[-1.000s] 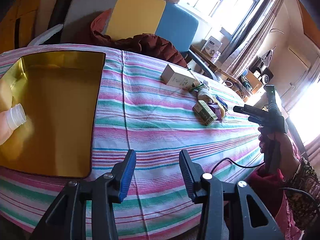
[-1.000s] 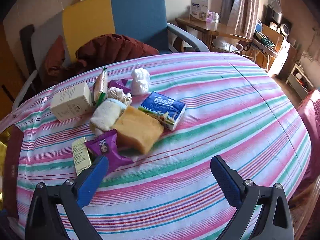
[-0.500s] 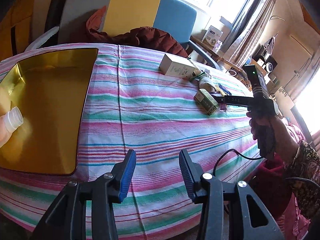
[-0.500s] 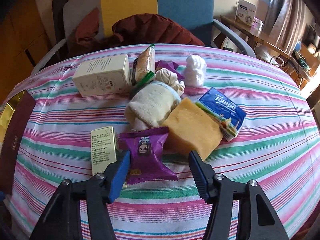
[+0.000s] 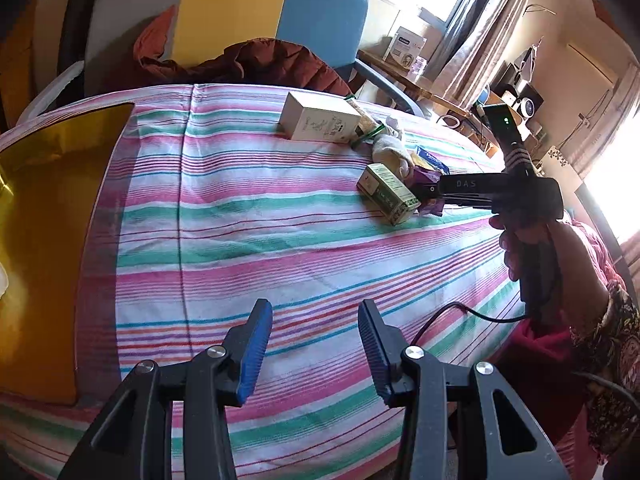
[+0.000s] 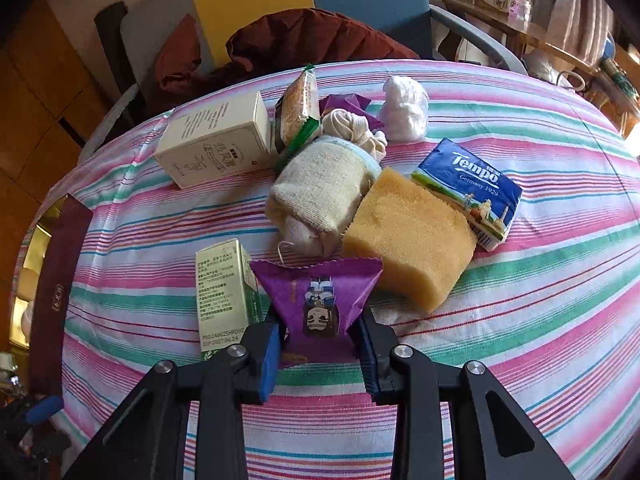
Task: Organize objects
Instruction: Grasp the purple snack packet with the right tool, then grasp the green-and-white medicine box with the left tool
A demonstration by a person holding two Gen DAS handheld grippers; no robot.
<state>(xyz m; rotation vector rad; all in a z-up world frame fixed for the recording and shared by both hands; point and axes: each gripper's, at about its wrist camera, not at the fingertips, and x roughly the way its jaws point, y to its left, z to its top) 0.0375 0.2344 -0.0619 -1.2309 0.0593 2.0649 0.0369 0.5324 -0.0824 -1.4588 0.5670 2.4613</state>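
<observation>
A purple snack packet (image 6: 320, 304) lies on the striped tablecloth (image 6: 520, 320), and my right gripper (image 6: 320, 344) is shut on its near end. Beside it lie a small green box (image 6: 222, 292), a yellow sponge (image 6: 408, 236), a rolled cream sock (image 6: 324, 192), a blue Tempo tissue pack (image 6: 472, 188), a cream carton (image 6: 216, 140), a biscuit pack (image 6: 300, 108) and a white bundle (image 6: 404, 108). My left gripper (image 5: 316, 344) is open and empty above the cloth's near edge. The gold tray (image 5: 44, 216) lies at its left. The right gripper (image 5: 432, 192) also shows there by the pile.
A chair with yellow and blue panels (image 5: 272, 12) and a dark red jacket (image 5: 264, 64) stands behind the table. A wooden side table with boxes (image 5: 404, 48) is at the back right. A cable (image 5: 460, 312) hangs off the table's right edge.
My right gripper moved forward to the purple packet and closed on it. My left gripper shifted right, so the gold tray slid toward the left of its view.
</observation>
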